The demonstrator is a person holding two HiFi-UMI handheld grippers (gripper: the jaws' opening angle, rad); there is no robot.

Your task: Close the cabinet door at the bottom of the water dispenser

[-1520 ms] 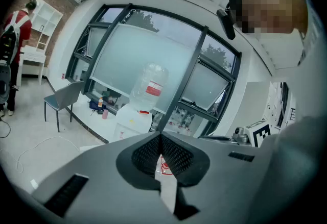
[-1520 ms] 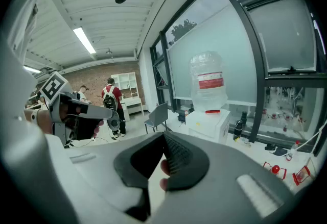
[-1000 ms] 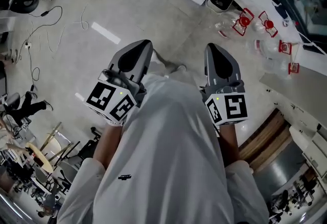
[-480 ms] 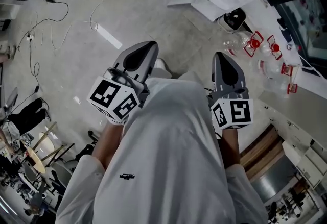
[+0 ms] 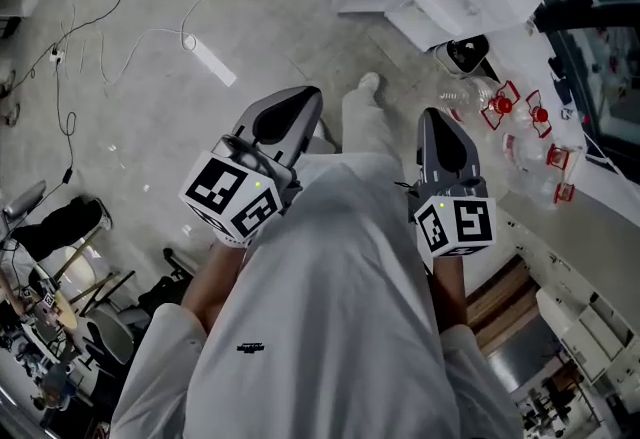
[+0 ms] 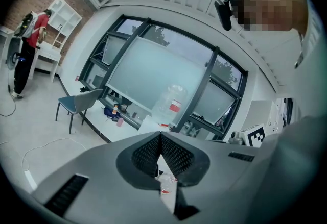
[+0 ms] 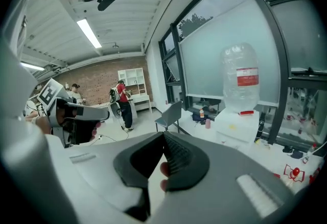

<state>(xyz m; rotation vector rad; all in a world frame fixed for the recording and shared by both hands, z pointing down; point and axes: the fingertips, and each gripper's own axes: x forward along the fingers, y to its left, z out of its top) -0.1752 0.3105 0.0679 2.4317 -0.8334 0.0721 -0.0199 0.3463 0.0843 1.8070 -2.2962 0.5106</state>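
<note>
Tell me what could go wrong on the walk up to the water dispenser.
1. A white cable and a power strip lie loose on the floor, left of the path. Drifting that way could mean a trip.
2. Clear bottles with red handles lie ahead on the right. One could be kicked or roll underfoot.
3. A large bottle stands on the water dispenser. A rough push there might rock it.

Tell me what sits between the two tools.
In the head view, the person's white-clad leg and shoe lie between the left tool and right tool.
</note>
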